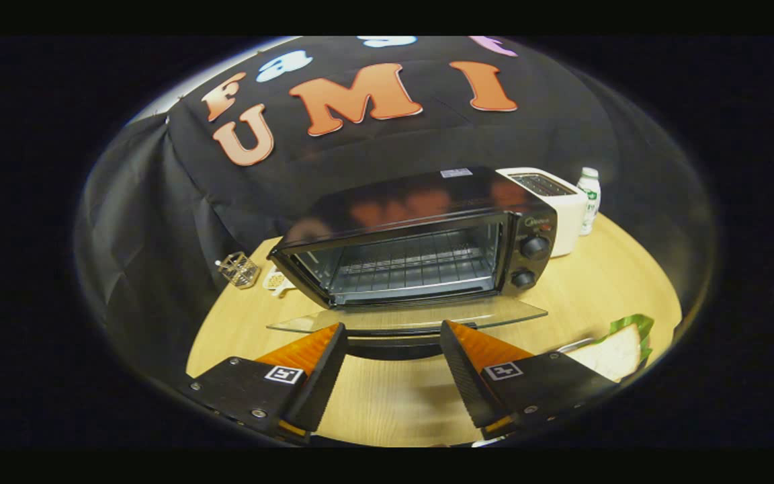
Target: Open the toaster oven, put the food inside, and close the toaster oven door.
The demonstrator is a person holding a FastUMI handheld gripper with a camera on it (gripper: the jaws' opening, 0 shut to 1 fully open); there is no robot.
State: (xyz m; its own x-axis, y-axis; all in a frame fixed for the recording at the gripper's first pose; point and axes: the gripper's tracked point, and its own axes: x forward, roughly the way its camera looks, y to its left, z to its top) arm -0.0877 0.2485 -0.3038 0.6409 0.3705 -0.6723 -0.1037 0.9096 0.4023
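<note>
Oven: the black metal toaster oven [420,242] stands on the round pale wooden surface [602,282], its cavity exposed with a wire rack [414,265] inside.
Door: the clear glass door [407,316] lies dropped flat in front of the oven, its dark handle [394,348] at the near edge.
Tool: the tool [394,349] is spread wide and pinching nothing; the door handle sits just ahead of and between its tips, and I cannot tell whether either touches it.
Food: the slice of pale bread with a green leaf [619,349], seemingly a sandwich on a plate, rests on the surface to the right front of the oven, beside the right finger.
Stage: opening looks done; the food is not yet inside.
Behind the oven: a white pop-up toaster [551,202] sits at its right rear, with a white plastic bottle [588,198] further right.
Left of the oven: a small clear container [239,269] and a small white dish [278,279].
Risk: a lopsided pinch could let the layers slide apart or the leaf drop out.
Risk: carrying the food in low could knock it against the open door's edge.
Risk: leaning on the glass could tip the oven forward.
</note>
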